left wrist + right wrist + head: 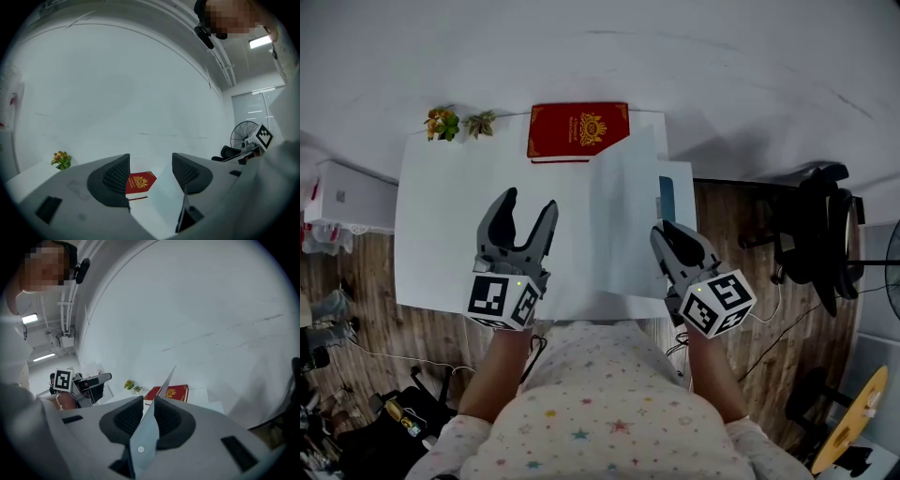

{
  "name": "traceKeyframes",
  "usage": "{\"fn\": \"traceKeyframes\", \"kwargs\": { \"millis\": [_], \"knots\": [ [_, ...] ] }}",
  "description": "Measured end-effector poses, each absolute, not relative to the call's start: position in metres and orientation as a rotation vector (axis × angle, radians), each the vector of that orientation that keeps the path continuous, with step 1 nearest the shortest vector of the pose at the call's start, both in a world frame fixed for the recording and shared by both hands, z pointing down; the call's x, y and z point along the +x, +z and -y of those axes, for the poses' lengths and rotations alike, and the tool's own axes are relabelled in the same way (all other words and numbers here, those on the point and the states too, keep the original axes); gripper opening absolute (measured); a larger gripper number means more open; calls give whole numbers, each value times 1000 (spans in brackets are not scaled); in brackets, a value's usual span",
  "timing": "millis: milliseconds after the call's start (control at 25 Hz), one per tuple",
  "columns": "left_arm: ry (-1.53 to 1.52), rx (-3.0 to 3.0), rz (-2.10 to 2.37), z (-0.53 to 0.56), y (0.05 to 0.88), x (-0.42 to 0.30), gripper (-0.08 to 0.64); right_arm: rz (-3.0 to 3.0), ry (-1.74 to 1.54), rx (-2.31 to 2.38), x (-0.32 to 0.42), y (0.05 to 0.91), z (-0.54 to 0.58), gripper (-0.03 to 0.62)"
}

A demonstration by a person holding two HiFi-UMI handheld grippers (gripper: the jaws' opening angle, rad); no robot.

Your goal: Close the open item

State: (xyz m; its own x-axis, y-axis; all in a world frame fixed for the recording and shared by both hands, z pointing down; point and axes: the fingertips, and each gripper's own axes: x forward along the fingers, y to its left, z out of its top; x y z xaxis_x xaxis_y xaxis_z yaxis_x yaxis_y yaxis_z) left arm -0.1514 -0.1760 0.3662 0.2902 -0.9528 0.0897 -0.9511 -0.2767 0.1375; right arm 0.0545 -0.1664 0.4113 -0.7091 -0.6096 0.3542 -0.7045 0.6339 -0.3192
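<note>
A white folder lies open on the white table point(441, 234). Its right cover point(623, 216) is raised and tilted leftward. My right gripper point(667, 236) is shut on that cover's outer edge; in the right gripper view the thin cover point(151, 427) runs edge-on between the pads of the right gripper point(149, 411). A blue patch point(667, 197) shows under the raised cover. My left gripper point(523, 208) hovers open over the folder's left side, holding nothing. The left gripper view looks between the spread jaws of the left gripper point(151, 173) to the raised cover point(171, 201).
A red book point(578, 129) with a gold emblem lies at the table's far edge, also seen as the red book point(139, 183) and red book point(171, 392). Small flowers point(442, 122) stand at the back left. A black chair point(820, 234) is at the right.
</note>
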Motion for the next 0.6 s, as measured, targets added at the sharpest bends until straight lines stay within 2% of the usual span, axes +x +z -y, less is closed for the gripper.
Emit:
{"fn": "traceKeyframes", "kwargs": {
  "millis": [600],
  "knots": [
    [33,2396,1745,183,379,-140,262,2545,658,1176,86,432,177,60]
  ]
}}
